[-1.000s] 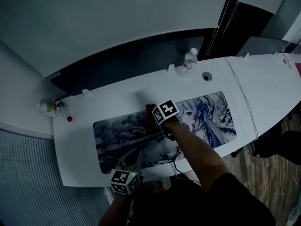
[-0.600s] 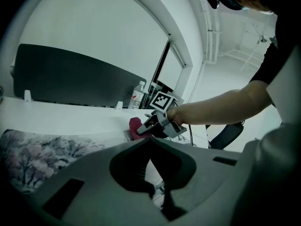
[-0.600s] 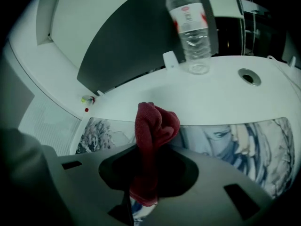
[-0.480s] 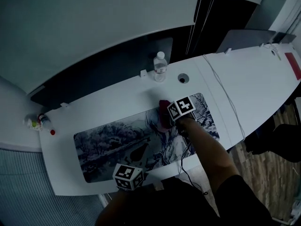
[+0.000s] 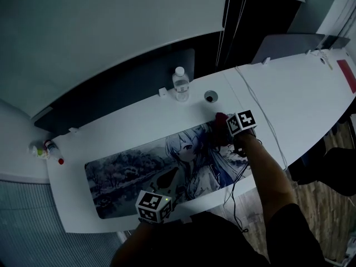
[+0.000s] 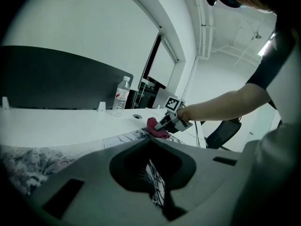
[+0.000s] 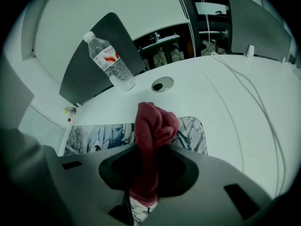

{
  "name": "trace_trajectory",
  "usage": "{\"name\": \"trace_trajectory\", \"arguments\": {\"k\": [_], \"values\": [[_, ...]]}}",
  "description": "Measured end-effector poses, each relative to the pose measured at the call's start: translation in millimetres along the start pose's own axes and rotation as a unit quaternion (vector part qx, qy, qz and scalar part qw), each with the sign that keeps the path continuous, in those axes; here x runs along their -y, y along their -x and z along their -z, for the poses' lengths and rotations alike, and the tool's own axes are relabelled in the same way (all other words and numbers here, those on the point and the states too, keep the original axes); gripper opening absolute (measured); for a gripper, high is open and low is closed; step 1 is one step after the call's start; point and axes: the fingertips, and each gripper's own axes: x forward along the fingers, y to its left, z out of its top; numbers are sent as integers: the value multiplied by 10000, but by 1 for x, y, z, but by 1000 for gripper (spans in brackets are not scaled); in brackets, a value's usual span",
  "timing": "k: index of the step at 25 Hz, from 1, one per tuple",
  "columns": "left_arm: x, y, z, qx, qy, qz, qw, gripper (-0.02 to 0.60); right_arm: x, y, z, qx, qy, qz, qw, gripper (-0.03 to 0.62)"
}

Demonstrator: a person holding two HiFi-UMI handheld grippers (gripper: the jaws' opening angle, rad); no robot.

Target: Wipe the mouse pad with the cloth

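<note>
Swept rightward since a second ago, red cloth (image 7: 153, 128) clenched in right gripper (image 7: 148, 149), now on the far right end of the mouse pad (image 5: 139, 166). Parked at the near edge with left gripper (image 6: 150, 141) pinched closed, empty. Best pressed flat, drawn back in overlapping strokes, clear of the white cable (image 5: 263, 115).

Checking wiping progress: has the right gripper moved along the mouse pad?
Yes. The right gripper with the cloth went rightward along the mouse pad, past the printed face.
</note>
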Motion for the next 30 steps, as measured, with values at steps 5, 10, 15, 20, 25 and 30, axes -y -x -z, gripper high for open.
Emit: {"name": "trace_trajectory", "arguments": {"k": [5,10,15,20,25,30], "values": [[1,-1,-1,19,23,-53,10000,6,1,-1,-2,-35,134,153,9998,109],[-3,11,1,68,65,-203,9998,6,-4,2,0,104,88,174,9998,110],[-8,37,6,97,108,-427,9990,6,-14,10,-2,876,462,319,9946,109],[-19,73,8,277,85,-622,9976,6,-76,30,12,1680,603,-293,9835,109],[-22,120,18,409,167,-675,9967,6,-137,53,37,2279,795,-446,9694,109],[-23,177,35,553,172,-603,9965,6,-215,79,70,2870,754,-634,9528,109]]}}
